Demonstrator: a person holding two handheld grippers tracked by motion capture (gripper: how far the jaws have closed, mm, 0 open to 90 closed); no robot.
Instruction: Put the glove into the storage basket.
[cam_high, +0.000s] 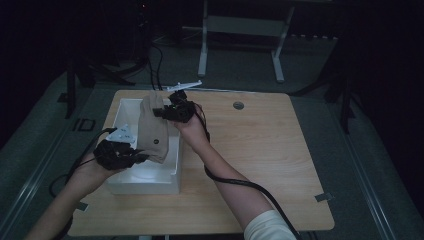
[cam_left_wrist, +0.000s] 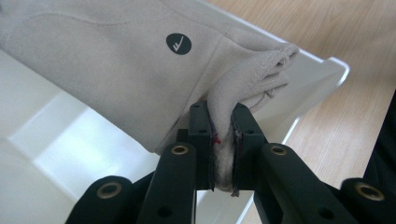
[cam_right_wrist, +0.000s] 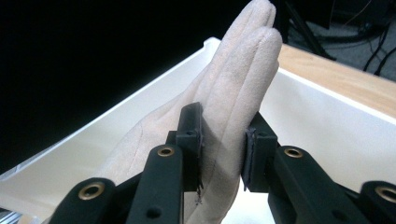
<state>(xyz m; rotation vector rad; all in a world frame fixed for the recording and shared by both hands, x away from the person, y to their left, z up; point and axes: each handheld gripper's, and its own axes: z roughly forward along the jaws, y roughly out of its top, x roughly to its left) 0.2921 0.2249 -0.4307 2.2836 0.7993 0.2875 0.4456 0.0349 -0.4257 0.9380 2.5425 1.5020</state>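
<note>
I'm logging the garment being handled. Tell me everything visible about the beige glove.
The beige glove looks like soft suede-like fabric with a round dark logo patch and a stitched cuff. It hangs stretched above the white bin, fingers together. The left gripper pinches its cuff; the right gripper clamps its finger end.

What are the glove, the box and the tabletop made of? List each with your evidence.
Glove: soft beige suede-like fabric, probably brushed textile or faux suede; matte nap, stitched cuff edge, bunching where the left gripper pinches it.
Box: likely white plastic; smooth, slightly glossy walls with thin, rounded rims.
Tabletop: light wood-grain surface, perhaps laminate; faint grain lines, even satin finish.
</note>
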